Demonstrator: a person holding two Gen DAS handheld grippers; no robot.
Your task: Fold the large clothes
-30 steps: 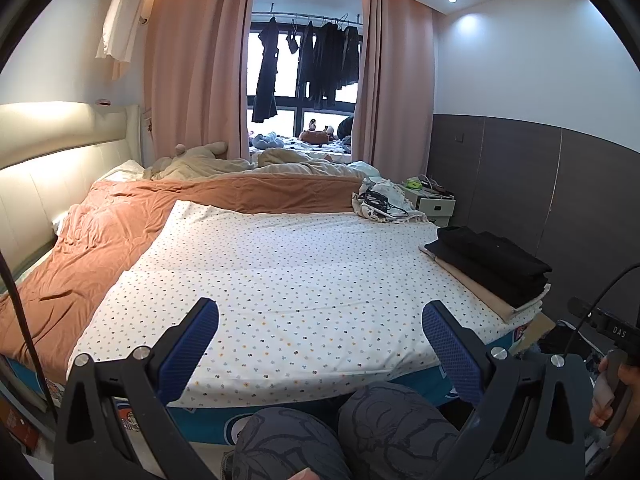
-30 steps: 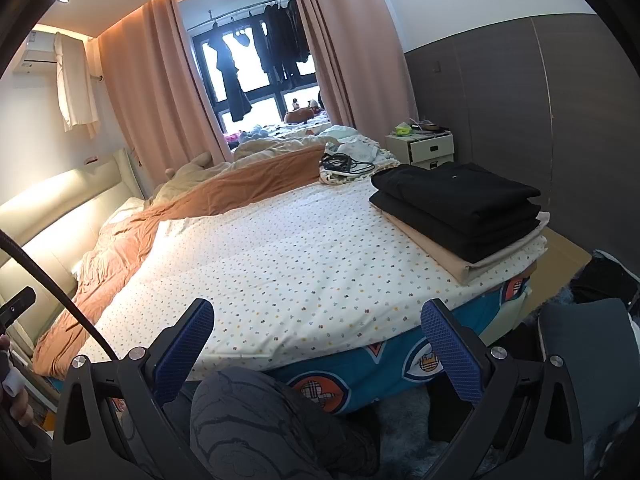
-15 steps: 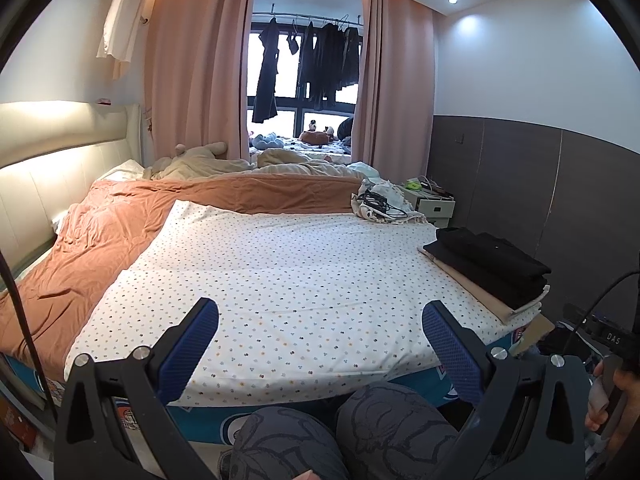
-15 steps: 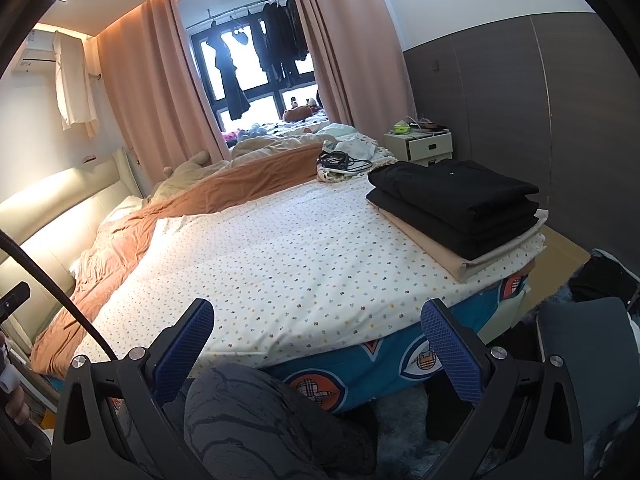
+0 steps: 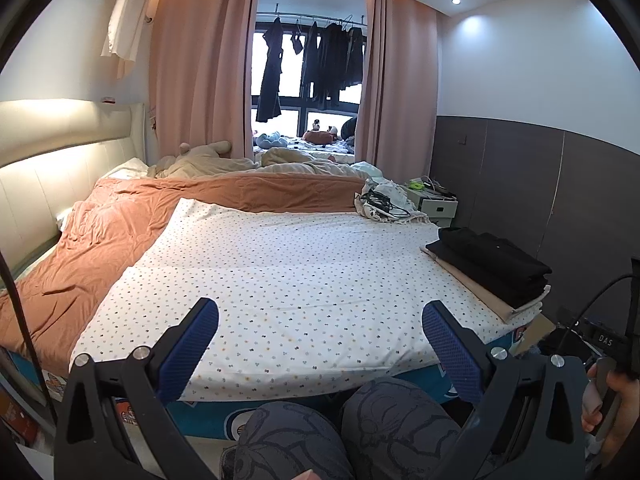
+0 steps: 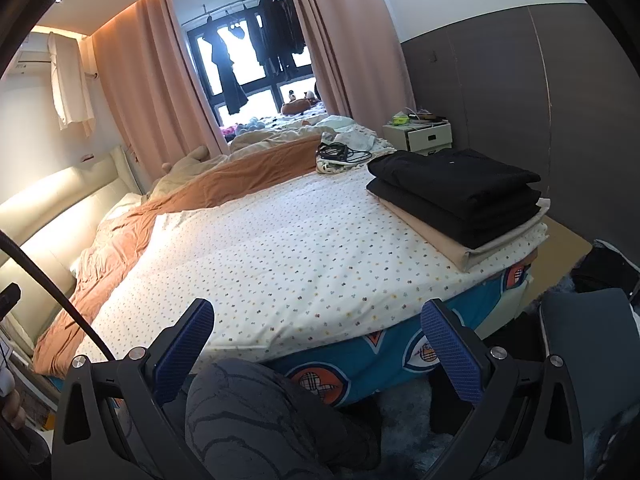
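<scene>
Dotted white sheet (image 5: 280, 272) (black stack (image 6: 456, 188))

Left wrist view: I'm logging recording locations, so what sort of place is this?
Most likely a home bedroom: a large bed with a headboard, a nightstand, and clothes hanging at the curtained window.

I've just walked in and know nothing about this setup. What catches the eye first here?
The big bed, spread with a white dotted sheet, fills the room, with a rumpled orange blanket along its headboard side. A neat stack of folded clothes, black on beige, sits at the bed's near right corner. Up close, the left claw and right claw both stand open, holding nothing.
</scene>
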